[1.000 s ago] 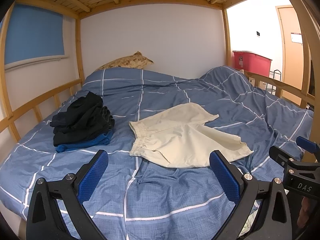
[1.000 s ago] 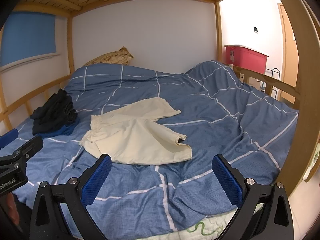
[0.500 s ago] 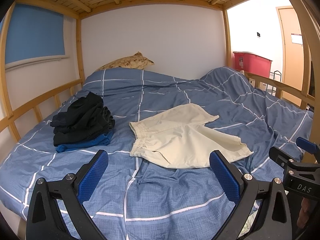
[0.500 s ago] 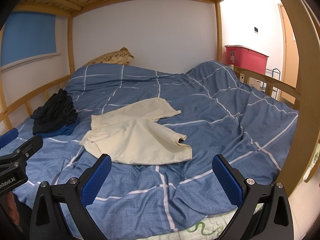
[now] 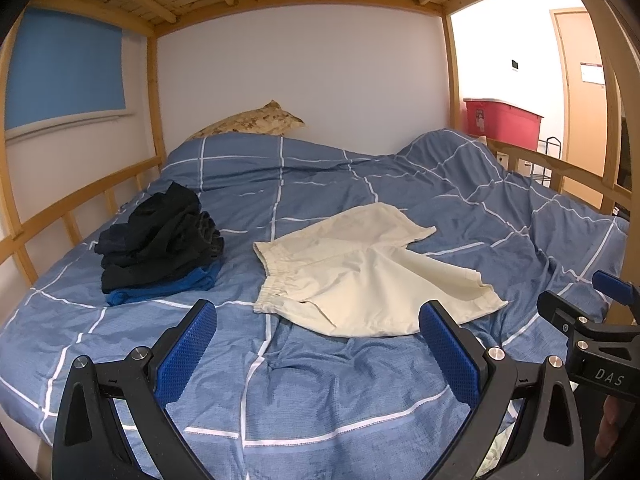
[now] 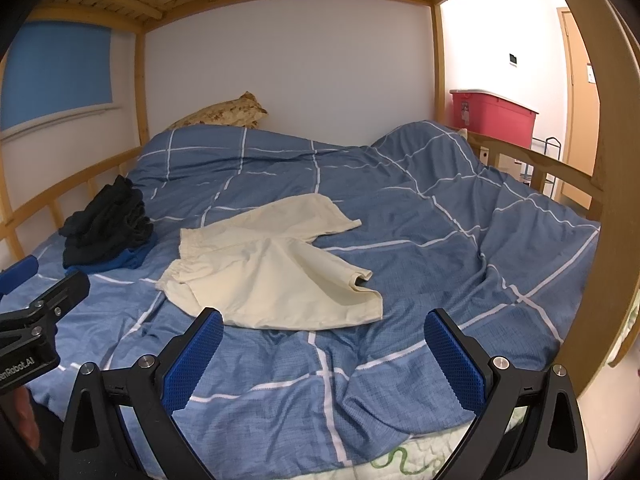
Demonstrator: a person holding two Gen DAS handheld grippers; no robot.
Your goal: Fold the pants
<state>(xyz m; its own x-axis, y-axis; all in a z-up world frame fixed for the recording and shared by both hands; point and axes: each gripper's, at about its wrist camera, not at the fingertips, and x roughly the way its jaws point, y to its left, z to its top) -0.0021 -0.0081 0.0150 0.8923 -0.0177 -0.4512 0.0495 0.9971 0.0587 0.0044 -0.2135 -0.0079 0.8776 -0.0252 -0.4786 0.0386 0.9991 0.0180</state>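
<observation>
Cream shorts (image 5: 360, 268) lie spread flat on the blue checked duvet (image 5: 320, 392), waistband to the left, two legs pointing right; they also show in the right wrist view (image 6: 272, 272). My left gripper (image 5: 318, 328) is open and empty, hovering over the duvet just short of the shorts' near edge. My right gripper (image 6: 324, 334) is open and empty, near the shorts' near hem. Each gripper shows at the edge of the other's view: the right gripper (image 5: 592, 320), the left gripper (image 6: 36, 304).
A stack of folded dark and blue clothes (image 5: 160, 244) sits left of the shorts. A patterned pillow (image 5: 256, 122) lies at the head. Wooden bunk rails (image 5: 80, 208) run along both sides, slats overhead. A red bin (image 5: 500, 120) stands beyond the right rail.
</observation>
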